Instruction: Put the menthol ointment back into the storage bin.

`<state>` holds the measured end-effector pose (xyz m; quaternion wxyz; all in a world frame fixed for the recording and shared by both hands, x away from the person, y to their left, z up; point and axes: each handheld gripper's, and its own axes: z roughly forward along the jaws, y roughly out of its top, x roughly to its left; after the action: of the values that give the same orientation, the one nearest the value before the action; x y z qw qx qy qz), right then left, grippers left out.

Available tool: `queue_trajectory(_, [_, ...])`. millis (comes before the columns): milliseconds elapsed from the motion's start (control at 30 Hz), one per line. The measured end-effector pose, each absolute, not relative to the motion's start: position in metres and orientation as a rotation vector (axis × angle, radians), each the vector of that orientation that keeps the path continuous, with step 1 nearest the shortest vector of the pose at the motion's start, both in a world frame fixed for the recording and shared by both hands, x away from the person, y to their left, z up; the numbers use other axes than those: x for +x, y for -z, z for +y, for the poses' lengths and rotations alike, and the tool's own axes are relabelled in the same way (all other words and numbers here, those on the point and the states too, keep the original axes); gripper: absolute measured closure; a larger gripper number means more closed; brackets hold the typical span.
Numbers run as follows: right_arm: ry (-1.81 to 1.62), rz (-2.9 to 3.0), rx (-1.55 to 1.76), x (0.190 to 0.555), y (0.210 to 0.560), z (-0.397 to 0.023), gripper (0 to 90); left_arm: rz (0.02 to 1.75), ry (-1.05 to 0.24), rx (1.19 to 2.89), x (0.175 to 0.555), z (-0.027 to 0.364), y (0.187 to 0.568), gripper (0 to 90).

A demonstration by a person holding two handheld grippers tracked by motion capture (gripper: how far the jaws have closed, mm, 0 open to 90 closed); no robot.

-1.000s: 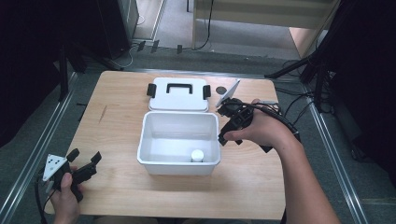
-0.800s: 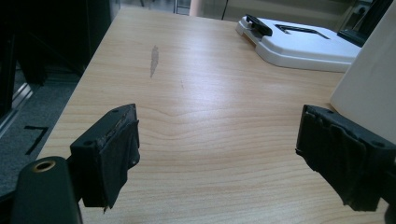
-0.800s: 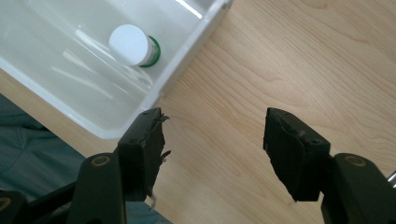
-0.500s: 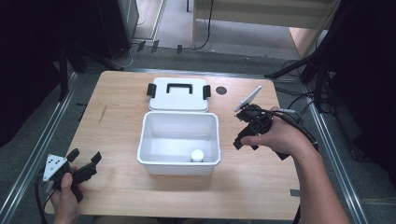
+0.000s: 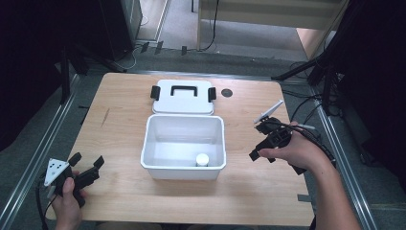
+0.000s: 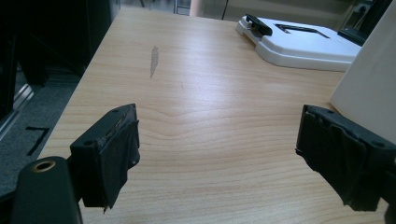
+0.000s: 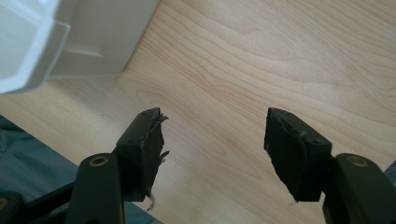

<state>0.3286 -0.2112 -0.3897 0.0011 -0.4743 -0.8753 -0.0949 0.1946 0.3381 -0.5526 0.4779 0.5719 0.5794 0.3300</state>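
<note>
A white open box (image 5: 152,143) stands mid-table with a small white cylinder (image 5: 202,159) inside near its front right corner. The box's lid (image 5: 183,98), with a black handle and black latches, lies flat just behind it. My right gripper (image 5: 257,141) hovers open over bare wood to the right of the box, empty. From the right gripper view, the open gripper (image 7: 215,140) points down at the tabletop, with the box's corner (image 7: 93,32) at upper left. My left gripper (image 5: 87,160) rests open near the front left corner. Its own view shows the gripper (image 6: 224,154) empty, the lid (image 6: 303,42) far ahead and the box wall (image 6: 369,88) at right.
A small dark round spot (image 5: 226,92) marks the wooden table (image 5: 119,124) right of the lid. Metal rails run along both sides of the table, and cables lie on the floor at right. Bare wood stretches left of the box.
My right gripper has moved away from the box's right rim, to the right and toward the table's front. The left gripper has stayed put.
</note>
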Motion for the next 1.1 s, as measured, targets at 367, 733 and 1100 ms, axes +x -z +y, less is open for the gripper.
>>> queue_trajectory(367, [0.508, -2.701, -1.613, 0.319, 0.424, -0.25, 35.2, 1.414, -0.809, 1.4, 0.194, 0.338, 0.553, 13.9])
queue_trajectory(733, [0.865, -2.615, -1.736, 0.303, 0.458, -0.285, 34.2, 1.416, -0.811, 1.403, 0.194, 0.337, 0.552, 13.9])
queue_trajectory(1100, [1.129, -2.588, -1.796, 0.283, 0.495, -0.308, 33.0, 1.415, -0.813, 1.402, 0.194, 0.337, 0.552, 14.0])
